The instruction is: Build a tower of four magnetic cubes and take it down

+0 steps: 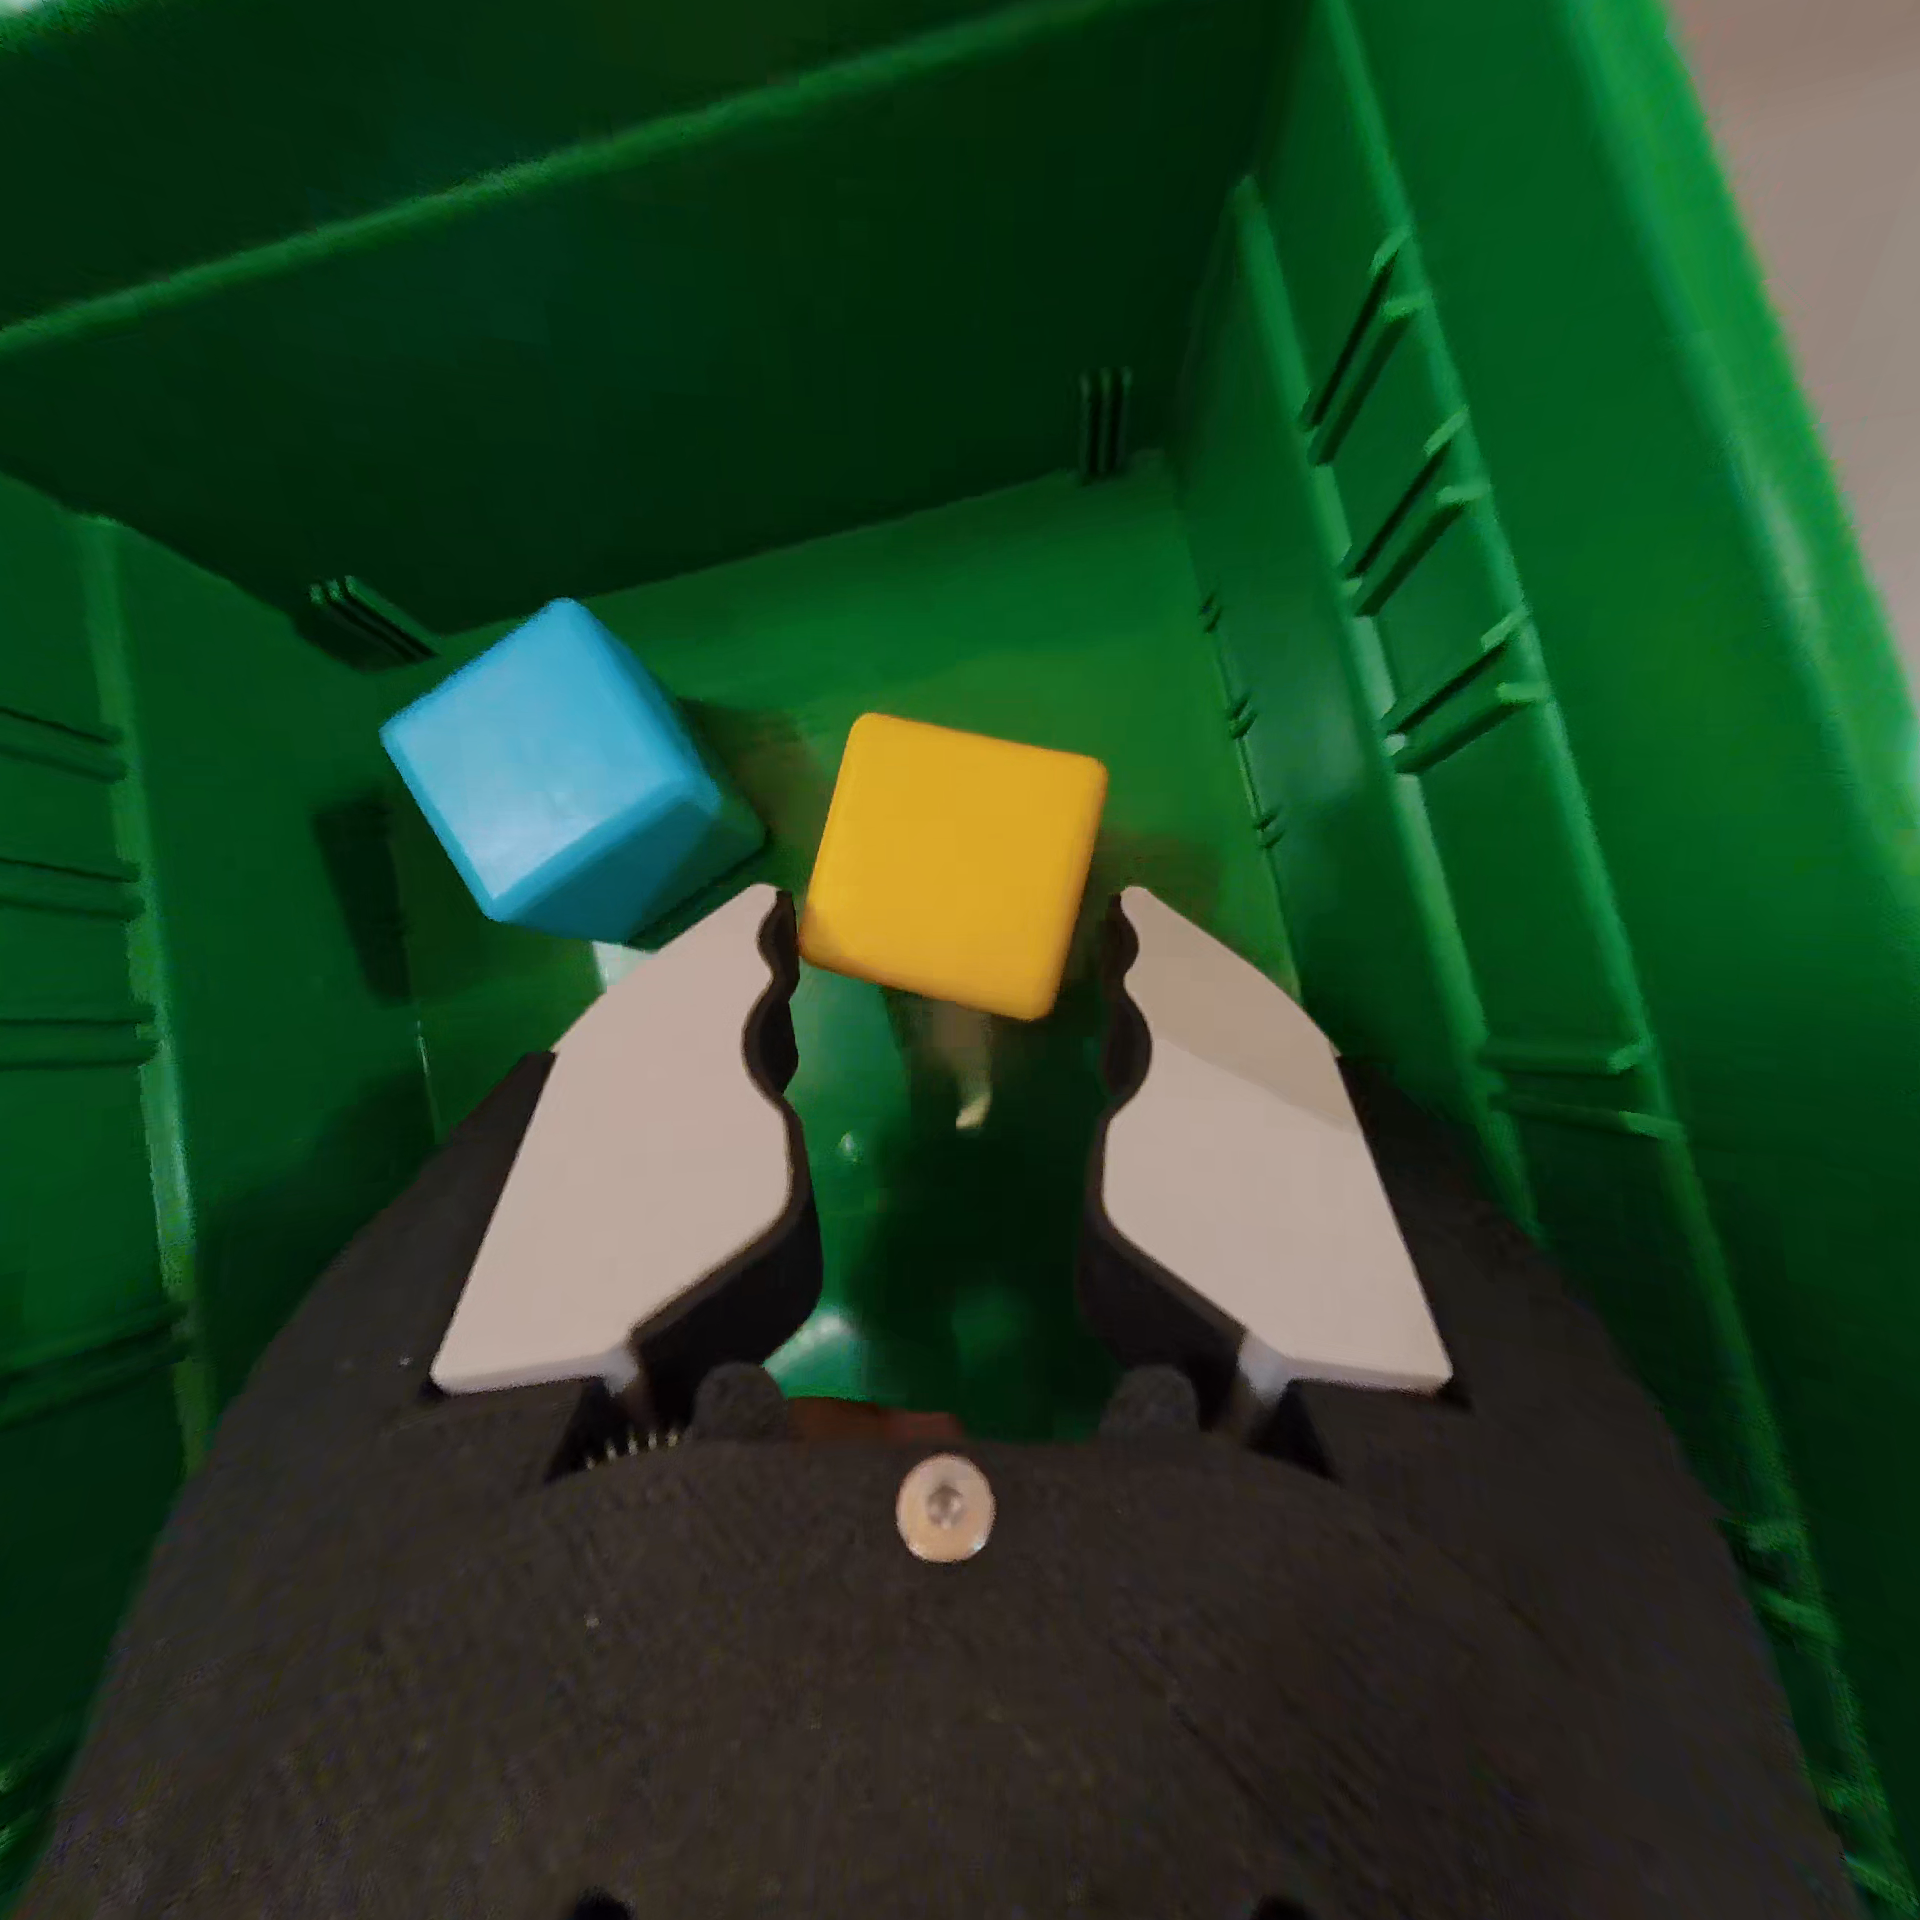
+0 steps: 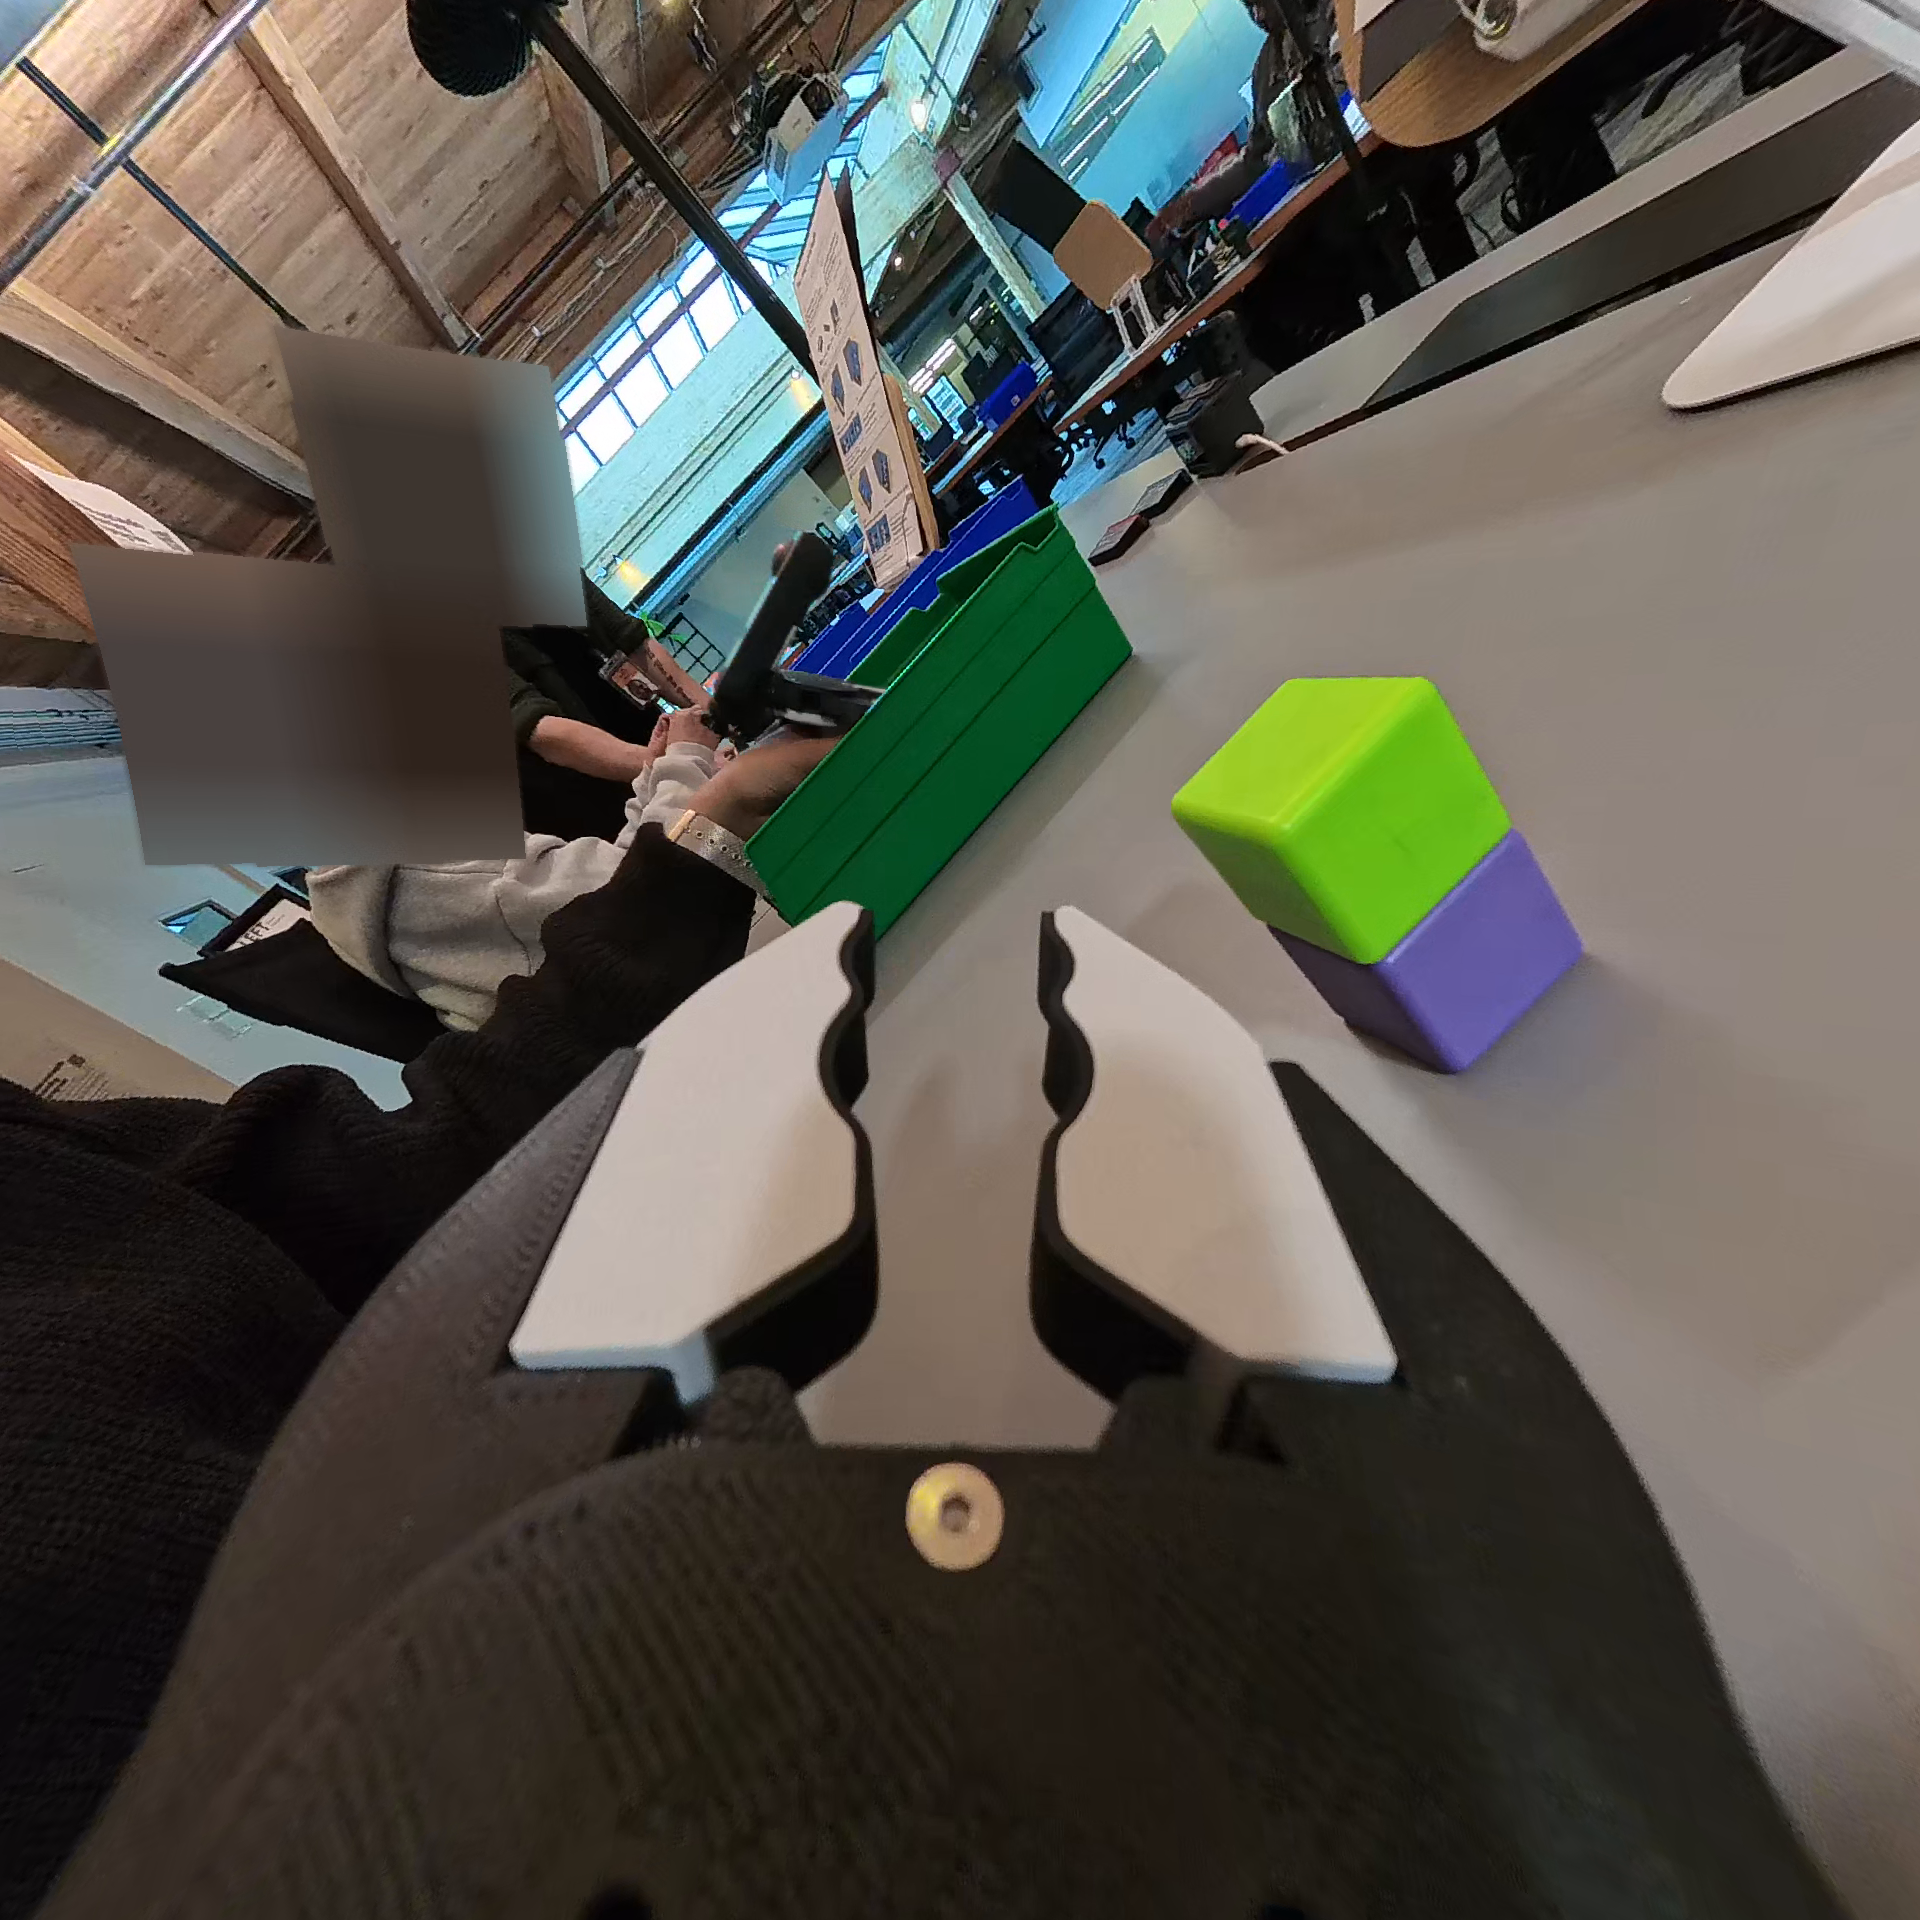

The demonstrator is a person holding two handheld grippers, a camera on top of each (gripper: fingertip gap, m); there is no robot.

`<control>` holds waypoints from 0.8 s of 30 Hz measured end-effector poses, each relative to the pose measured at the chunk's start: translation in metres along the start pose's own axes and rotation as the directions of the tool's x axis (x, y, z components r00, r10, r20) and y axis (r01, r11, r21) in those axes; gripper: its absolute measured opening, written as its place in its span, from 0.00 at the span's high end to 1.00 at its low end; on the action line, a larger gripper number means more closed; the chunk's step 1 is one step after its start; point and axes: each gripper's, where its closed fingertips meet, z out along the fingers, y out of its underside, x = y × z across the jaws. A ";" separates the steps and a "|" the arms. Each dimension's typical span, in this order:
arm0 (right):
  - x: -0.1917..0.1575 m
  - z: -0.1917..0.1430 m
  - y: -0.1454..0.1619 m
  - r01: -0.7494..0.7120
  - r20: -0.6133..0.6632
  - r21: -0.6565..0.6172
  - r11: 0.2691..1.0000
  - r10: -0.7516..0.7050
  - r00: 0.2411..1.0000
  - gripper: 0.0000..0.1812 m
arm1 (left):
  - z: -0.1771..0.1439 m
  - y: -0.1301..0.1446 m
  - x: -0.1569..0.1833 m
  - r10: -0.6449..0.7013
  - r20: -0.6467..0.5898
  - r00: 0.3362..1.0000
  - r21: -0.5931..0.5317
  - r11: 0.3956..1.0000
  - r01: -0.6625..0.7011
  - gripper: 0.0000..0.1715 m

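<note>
Two unlabelled cubes, seemingly: yellow cube (image 1: 951, 862), blue cube (image 1: 566, 774)

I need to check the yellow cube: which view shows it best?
The left wrist view: the yellow cube sits large between the open fingertips of the left hand-held gripper, inside the green bin. The right wrist view shows only the bin's outside, no cube.

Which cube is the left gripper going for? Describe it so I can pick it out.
Look inside the green bin, down at its floor. Two cubes sit there side by side; the left gripper is open around the yellow cube, not the blue cube just to its left.
</note>
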 end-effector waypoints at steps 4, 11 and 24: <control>0.000 0.000 0.000 0.000 0.000 -0.002 1.000 0.000 1.000 0.83 | -0.001 0.003 -0.001 -0.011 -0.037 0.999 -0.026 1.000 0.010 0.70; 0.001 -0.005 0.000 -0.017 -0.006 0.012 1.000 0.017 1.000 0.83 | -0.075 -0.064 0.001 -0.052 -0.154 0.987 0.224 0.971 0.086 0.71; 0.005 -0.037 -0.001 -0.013 -0.081 0.070 0.997 0.019 0.997 0.83 | -0.183 -0.155 0.234 0.571 -0.402 0.716 0.584 0.762 -0.281 0.71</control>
